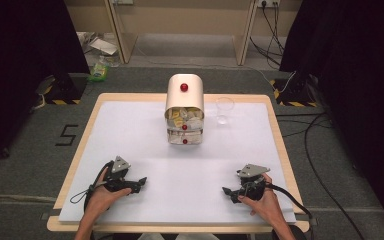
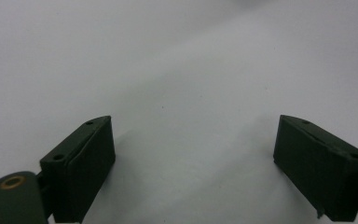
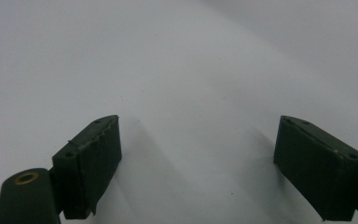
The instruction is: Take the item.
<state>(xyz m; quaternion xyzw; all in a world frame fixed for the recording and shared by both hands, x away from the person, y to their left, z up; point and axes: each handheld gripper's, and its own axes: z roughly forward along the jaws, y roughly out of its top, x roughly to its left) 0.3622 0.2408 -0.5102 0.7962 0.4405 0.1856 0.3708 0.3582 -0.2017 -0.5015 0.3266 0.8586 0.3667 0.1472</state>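
Observation:
A cream cabinet [image 1: 184,90] with red knobs stands at the back middle of the white table [image 1: 130,130]. Its two lower drawers [image 1: 185,120] are pulled out and hold small packets. A clear glass [image 1: 224,109] stands just right of it. My left gripper [image 1: 139,183] rests near the front left, held by a hand. In the left gripper view its jaws stand wide apart, and the left gripper [image 2: 193,154] is open over bare white surface. My right gripper [image 1: 228,193] rests at the front right. The right gripper [image 3: 198,156] is open too, with nothing between its jaws.
Cables [image 1: 315,165] trail over the grey floor to the right of the table. Black curtains hang on both sides. A green bottle [image 1: 99,70] and loose papers lie on the floor at the back left. A wooden frame [image 1: 185,30] stands behind the table.

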